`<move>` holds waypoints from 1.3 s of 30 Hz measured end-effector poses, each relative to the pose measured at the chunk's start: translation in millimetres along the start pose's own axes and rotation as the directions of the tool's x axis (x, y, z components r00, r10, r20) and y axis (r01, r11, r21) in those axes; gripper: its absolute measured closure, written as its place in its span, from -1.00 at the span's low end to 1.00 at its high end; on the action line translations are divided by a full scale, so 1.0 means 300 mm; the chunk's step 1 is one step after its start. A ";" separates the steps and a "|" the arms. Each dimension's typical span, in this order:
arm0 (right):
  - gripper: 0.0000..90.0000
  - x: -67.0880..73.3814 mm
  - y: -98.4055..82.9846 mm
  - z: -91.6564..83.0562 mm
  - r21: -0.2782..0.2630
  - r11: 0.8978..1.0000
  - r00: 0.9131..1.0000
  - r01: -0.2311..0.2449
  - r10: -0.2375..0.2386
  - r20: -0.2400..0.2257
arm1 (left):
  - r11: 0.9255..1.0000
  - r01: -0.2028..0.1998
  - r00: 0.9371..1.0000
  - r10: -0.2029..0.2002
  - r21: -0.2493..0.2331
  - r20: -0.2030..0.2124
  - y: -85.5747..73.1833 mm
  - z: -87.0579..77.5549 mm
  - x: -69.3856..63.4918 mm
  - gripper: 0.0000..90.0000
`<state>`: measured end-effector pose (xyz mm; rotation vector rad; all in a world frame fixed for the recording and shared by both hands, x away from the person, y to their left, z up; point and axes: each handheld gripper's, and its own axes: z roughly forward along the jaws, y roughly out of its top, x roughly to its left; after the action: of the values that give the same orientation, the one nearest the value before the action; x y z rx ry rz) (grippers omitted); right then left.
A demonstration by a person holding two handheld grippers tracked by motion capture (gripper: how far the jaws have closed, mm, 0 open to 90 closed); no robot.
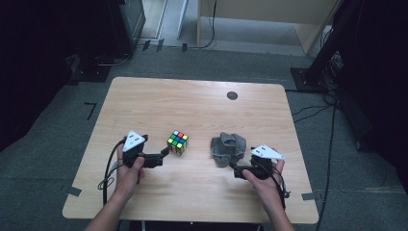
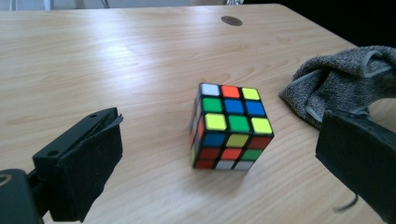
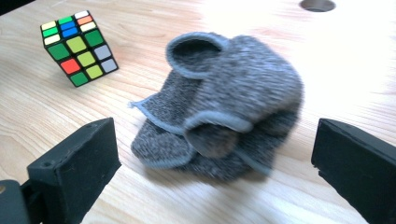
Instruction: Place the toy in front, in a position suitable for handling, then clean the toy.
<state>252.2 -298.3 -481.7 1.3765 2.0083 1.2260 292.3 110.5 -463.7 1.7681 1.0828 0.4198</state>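
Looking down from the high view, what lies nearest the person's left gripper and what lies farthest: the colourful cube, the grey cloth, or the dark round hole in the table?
From the left gripper:
1. Colourful cube, just off its jaw tips, left of the table's middle.
2. Grey cloth, crumpled farther right, in front of the right gripper.
3. Dark round hole, toward the table's far edge, right of centre.

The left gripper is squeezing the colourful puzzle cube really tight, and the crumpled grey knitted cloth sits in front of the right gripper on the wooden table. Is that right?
Not quite. The left gripper is not squeezing the colourful puzzle cube: in the left gripper view its jaws stand wide open with the cube loose on the wooden table. The crumpled grey knitted cloth does sit in front of the right gripper.
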 end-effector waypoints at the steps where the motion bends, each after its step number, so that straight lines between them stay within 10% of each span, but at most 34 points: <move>1: -1.00 -0.005 -0.001 -0.013 -0.005 1.000 1.000 -0.005 0.005 0.003 | 1.000 0.007 1.000 -0.007 0.004 -0.007 -0.007 -0.014 0.012 -0.98; 8: -0.99 -0.050 -0.017 -0.080 -0.011 1.000 0.999 -0.011 0.012 0.046 | 0.997 0.043 0.995 -0.038 0.057 -0.091 -0.061 -0.093 0.091 -0.99; 21: -0.99 -0.170 -0.115 -0.152 0.037 0.999 0.990 -0.032 0.026 0.138 | 0.978 0.138 0.967 -0.099 0.154 -0.237 -0.195 -0.178 0.224 -0.99; 32: -0.98 -0.274 -0.227 -0.193 0.112 0.989 0.969 -0.101 0.072 0.236 | 0.961 0.142 0.953 -0.069 0.235 -0.295 -0.246 -0.197 0.258 -0.99; 39: -0.96 -0.283 -0.246 -0.183 0.169 0.981 0.960 -0.099 0.050 0.275 | 0.955 0.058 0.944 0.042 0.290 -0.328 -0.253 -0.172 0.227 -0.98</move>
<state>209.0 -407.0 -526.1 1.6228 1.9262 0.8457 257.3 204.3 -518.5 2.0012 1.4520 0.5902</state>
